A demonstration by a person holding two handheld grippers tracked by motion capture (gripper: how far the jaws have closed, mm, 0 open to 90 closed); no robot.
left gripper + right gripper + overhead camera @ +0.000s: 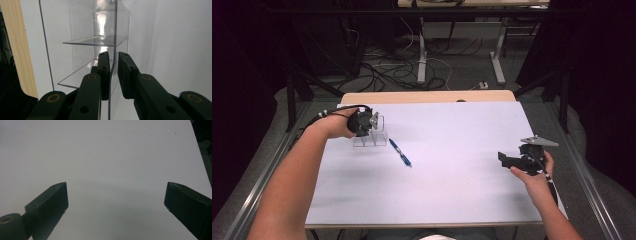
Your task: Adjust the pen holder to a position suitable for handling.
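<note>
The white table (452,185) spread before me, its pale wooden edge (427,96) at the far side. Toward the far left of it stood the clear acrylic organiser (371,136), an open holder with thin see-through dividers. My left gripper (113,72) reached down on it from the left, its 2 black jaws drawn narrow on either side of 1 upright transparent wall (115,30), the pads close against the sheet or touching it. My right gripper (116,197) hung over bare tabletop near the right edge, well apart from the organiser, its 2 jaws spread wide with nothing between them. A blue pen (400,152) lay flat on the table just right of the organiser, slanting toward me.
</note>
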